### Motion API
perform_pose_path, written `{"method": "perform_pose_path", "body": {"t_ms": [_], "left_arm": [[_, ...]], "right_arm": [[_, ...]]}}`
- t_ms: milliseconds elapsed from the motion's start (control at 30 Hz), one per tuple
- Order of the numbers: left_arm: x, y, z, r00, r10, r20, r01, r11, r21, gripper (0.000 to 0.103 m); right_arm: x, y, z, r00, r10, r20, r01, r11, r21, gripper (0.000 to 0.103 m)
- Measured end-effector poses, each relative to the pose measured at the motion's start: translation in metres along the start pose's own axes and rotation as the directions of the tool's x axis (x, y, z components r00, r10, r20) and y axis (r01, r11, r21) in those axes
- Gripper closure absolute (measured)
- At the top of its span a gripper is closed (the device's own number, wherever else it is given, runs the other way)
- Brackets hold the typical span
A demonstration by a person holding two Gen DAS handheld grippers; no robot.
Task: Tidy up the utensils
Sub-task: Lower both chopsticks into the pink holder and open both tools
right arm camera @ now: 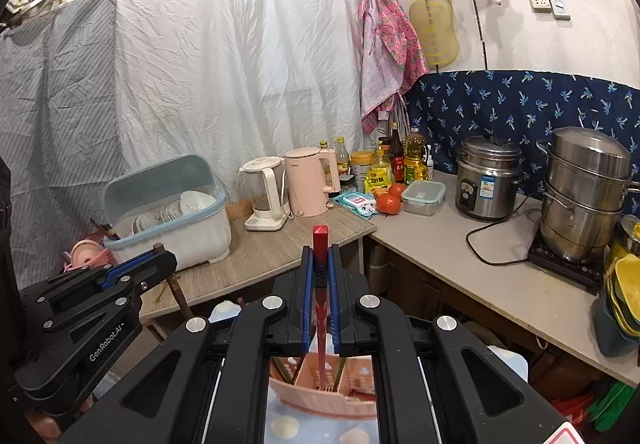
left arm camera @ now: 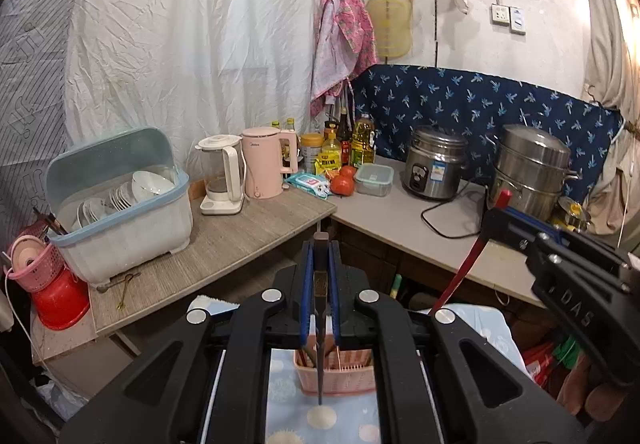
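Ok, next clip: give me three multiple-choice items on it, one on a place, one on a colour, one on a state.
1. Where is the pink utensil basket?
A. in the dish rack
B. below both grippers, on the dotted blue cloth
C. beside the rice cooker

2. What colour is the chopstick in the right gripper?
A. red
B. green
C. white

3. How does the left gripper stand?
A. open and empty
B. shut on a tomato
C. shut on a dark chopstick

Key: B, the basket shows under the jaws in both wrist views; A, red tip between the pads; C, pads press the dark stick.
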State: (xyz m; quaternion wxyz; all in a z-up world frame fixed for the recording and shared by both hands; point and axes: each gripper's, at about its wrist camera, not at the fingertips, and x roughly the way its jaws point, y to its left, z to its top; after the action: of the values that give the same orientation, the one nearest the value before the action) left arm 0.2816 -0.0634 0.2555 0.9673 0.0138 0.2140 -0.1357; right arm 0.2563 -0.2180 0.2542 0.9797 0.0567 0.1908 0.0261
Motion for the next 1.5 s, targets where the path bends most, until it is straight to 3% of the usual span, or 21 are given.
{"method": "perform_pose_path", "body": {"t_ms": [267, 667, 767, 800, 900, 933, 1500], "left_arm": [[0.046, 0.009, -0.003, 1.0, 0.006, -0.007, -0.007, 1.0, -0.027, 0.096], [0.1, 0.007, -0.063, 0.991, 0.013, -0.136, -0.015, 1.0, -0.015, 0.096], [0.102, 0.005, -0.071, 0.989, 0.013, -0.151, -0.016, 1.0, -0.018, 0.095], [0.102, 0.004, -0.073, 0.988, 0.023, -0.152, -0.026, 1.0, -0.016, 0.095], [0.1, 0.0, -0.078, 0.986, 0.051, -0.159, -0.051, 0.999, 0.003, 0.072], [0.099, 0.0, -0.079, 0.986, 0.065, -0.155, -0.065, 0.998, 0.006, 0.062], [0.065, -0.008, -0.098, 0.982, 0.079, -0.17, -0.079, 0.997, 0.01, 0.058]], "right_arm": [[0.057, 0.0, -0.019, 0.997, -0.013, -0.072, 0.014, 1.0, 0.007, 0.096], [0.107, -0.009, -0.087, 0.975, -0.045, -0.219, 0.045, 0.999, -0.003, 0.096], [0.107, -0.008, -0.093, 0.972, -0.05, -0.228, 0.048, 0.999, -0.011, 0.094], [0.106, -0.008, -0.094, 0.973, -0.056, -0.223, 0.055, 0.998, -0.014, 0.086], [0.098, -0.007, -0.095, 0.978, -0.072, -0.198, 0.07, 0.997, -0.016, 0.063], [0.095, -0.007, -0.095, 0.979, -0.074, -0.191, 0.073, 0.997, -0.015, 0.062], [0.053, -0.005, -0.106, 0.98, -0.087, -0.181, 0.087, 0.996, -0.008, 0.058]]}}
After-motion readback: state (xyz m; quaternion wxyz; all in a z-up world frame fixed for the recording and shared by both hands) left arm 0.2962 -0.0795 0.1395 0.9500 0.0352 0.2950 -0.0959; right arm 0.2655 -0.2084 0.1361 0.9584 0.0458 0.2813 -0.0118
